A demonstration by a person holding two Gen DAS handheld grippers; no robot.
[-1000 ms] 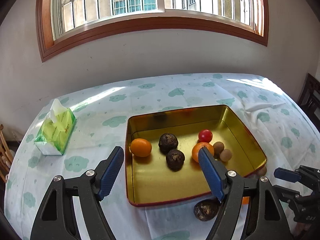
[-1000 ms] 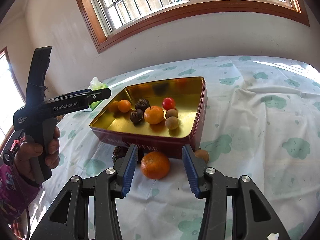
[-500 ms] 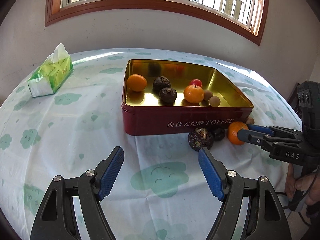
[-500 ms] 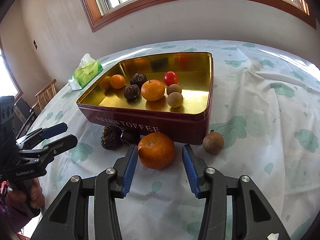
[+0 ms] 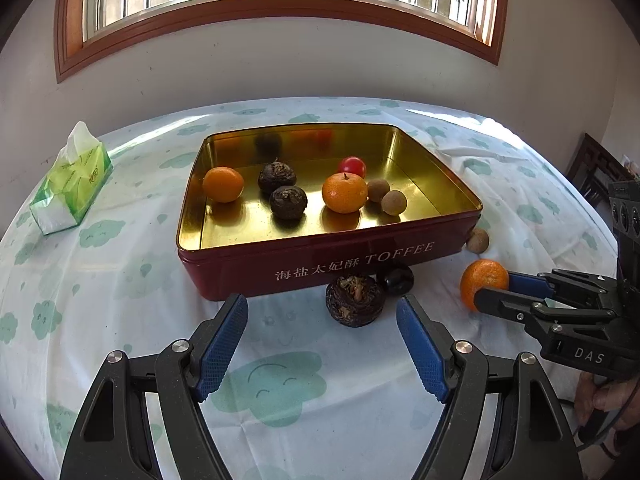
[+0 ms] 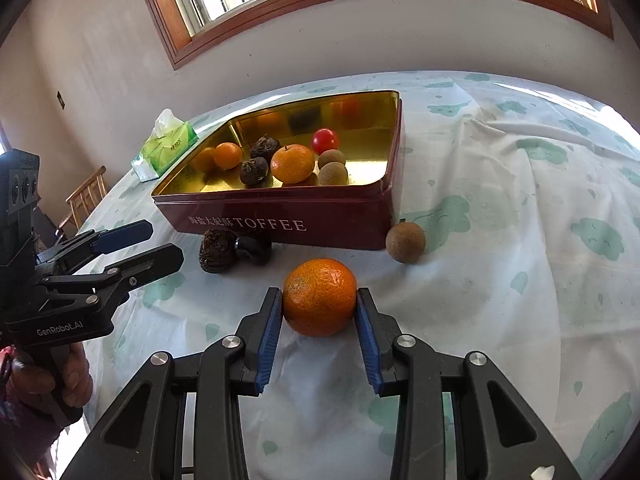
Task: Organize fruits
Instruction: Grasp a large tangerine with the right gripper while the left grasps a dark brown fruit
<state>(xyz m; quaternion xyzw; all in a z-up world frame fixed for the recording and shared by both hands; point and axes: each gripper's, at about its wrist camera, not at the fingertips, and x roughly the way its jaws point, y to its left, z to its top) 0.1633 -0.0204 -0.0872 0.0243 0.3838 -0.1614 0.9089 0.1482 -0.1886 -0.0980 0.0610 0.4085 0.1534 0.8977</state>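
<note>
The loose mandarin (image 6: 319, 297) lies on the tablecloth (image 6: 500, 300) just near of the toffee tin (image 6: 280, 224), squarely between the right gripper (image 6: 319, 312) pads, which have just closed onto its sides; the tin lies straight beyond. The left gripper (image 5: 322, 346) hangs open, empty, nearer the dark wrinkled fruit (image 5: 355, 300)

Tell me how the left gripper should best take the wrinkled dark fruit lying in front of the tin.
Grip the wrinkled dark fruit across its widest middle, coming from the near side, tilted downward. It is roundish, and the tin and a glossy dark fruit crowd its far side. The left gripper is open wide enough.
</note>
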